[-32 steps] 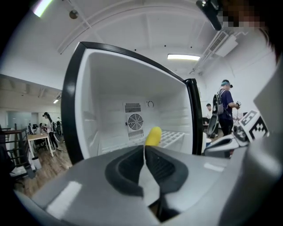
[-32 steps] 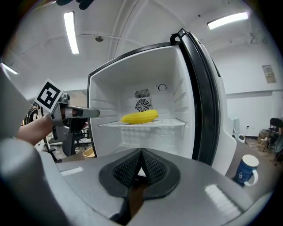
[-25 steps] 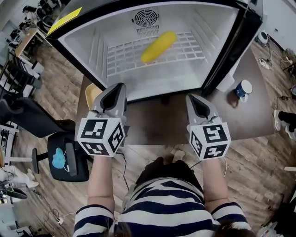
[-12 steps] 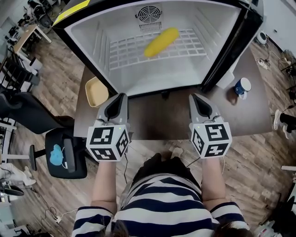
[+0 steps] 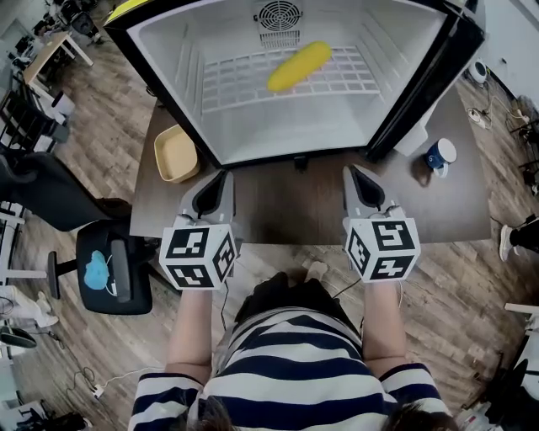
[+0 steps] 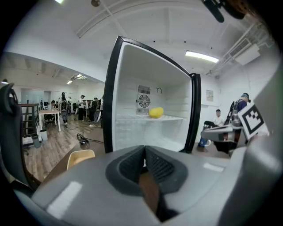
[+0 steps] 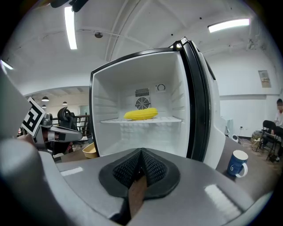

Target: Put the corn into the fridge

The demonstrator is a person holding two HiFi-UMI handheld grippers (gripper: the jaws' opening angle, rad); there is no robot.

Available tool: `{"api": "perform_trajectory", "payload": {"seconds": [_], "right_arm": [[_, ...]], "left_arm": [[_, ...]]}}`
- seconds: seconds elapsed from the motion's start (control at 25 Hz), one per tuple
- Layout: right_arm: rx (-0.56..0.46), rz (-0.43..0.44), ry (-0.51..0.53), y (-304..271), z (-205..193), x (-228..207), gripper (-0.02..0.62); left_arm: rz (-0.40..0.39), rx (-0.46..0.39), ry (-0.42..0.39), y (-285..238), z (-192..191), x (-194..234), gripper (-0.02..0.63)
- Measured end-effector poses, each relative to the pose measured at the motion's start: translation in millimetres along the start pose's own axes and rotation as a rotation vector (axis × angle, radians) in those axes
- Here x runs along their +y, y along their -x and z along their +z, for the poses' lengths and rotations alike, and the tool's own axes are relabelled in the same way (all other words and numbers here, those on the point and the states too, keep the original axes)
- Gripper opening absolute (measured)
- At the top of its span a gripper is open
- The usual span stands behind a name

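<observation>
We hold both grippers low over the table (image 5: 286,215), in front of the open fridge (image 5: 278,139), each w/ its marker cube turned toward us. The left gripper (image 5: 221,177) has its jaws pressed together w/ nothing between the pads (its own view shows the two ribbed pads meeting in a thin seam). Same on the right gripper (image 5: 353,172): jaws closed on each other, empty. The two sit well apart, the left one near the fridge's front left corner and the right one near its front right corner. Both tips stop just short of the opening, and neither touches the fridge.

The corn (image 5: 299,66) is inside the fridge, lying on its side on the white wire shelf (image 5: 236,84). It sits toward the back, just in front of the round fan grille (image 5: 278,15), skewed across the shelf and clear of both side walls. In the right gripper view we see it lengthwise, approx. centred on the shelf. In the left gripper view it shows more end-on, as a small yellow lump.

On the table a tan bowl (image 5: 176,154) sits just beside the fridge's left side, near the left gripper but apart from it. A blue mug (image 5: 439,157) stands upright to the right of the fridge, well apart from the right gripper. On the wood floor left of the table there's a black office chair (image 5: 114,274) w/ sth light blue on the seat; we can't tell what it is.
</observation>
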State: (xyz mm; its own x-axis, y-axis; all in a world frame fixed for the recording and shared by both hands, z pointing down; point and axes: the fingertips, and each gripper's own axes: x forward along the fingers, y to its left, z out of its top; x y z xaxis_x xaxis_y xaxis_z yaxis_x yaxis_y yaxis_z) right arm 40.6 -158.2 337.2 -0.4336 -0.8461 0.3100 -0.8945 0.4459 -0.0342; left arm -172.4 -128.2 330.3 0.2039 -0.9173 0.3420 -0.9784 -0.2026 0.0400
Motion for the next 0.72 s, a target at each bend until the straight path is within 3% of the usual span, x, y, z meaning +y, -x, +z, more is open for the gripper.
{"api": "perform_trajectory", "payload": {"seconds": [0.72], "right_arm": [[-0.02, -0.003, 0.005, 0.8, 15.3, -0.2, -0.009]], "left_arm": [[0.021, -0.046, -0.018, 5.0, 17.9, 9.0, 0.0]]}}
